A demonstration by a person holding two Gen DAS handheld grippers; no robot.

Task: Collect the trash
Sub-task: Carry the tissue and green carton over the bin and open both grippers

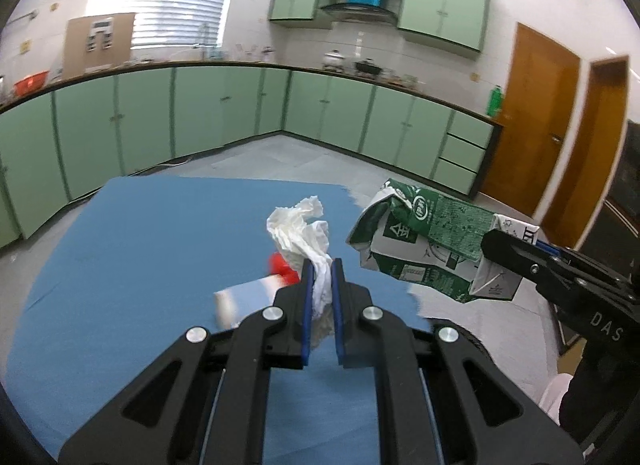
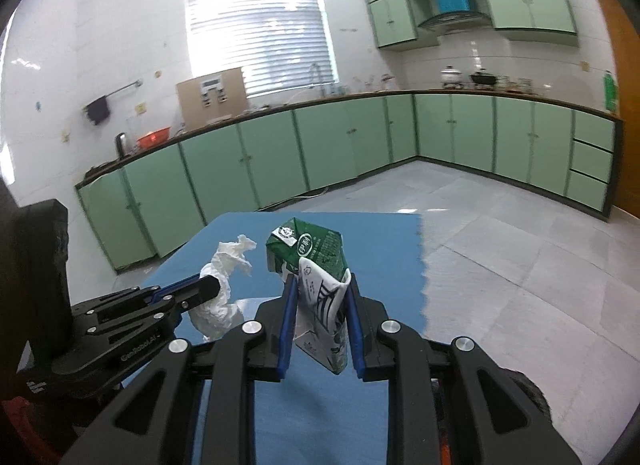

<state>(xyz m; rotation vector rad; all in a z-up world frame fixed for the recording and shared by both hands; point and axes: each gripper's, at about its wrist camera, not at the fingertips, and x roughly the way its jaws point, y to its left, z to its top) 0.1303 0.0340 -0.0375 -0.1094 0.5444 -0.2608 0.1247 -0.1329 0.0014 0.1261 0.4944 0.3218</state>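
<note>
Crumpled white tissue (image 1: 308, 233): clamped between the blue pads of the left gripper (image 1: 320, 269). The jaws stand nearly together, with only the wad between them. Most of the tissue projects forward and upward past the fingertips; a smaller part hangs back between the pads. It is lifted above the blue table surface (image 1: 140, 257). In the right wrist view the same tissue (image 2: 224, 269) shows at the tip of the left gripper (image 2: 212, 285), which enters from the left edge, roughly level and angled toward the centre.

Crushed green and white carton (image 2: 320, 265): clamped between the blue pads of the right gripper (image 2: 320, 285). The jaws are closed on its flattened lower white portion; the green top end stands up above the fingertips, tilted slightly left. The carton is clear of the table (image 2: 380, 249). In the left wrist view the carton (image 1: 424, 249) is seen side-on, dented, held by the right gripper (image 1: 500, 249), which enters from the right edge and points left and slightly upward.

Relation: both grippers are raised over the table, side by side, left one to the left. Tissue and carton are near each other but apart.

On the table: below and behind the tissue lies a white item with a red cap (image 1: 280, 265), blurred and partly hidden by the left gripper; identity cannot be told.

Surroundings: green base cabinets (image 2: 360, 145) along two walls, a window blind (image 2: 260, 33), wooden doors (image 1: 528, 117) at right.
</note>
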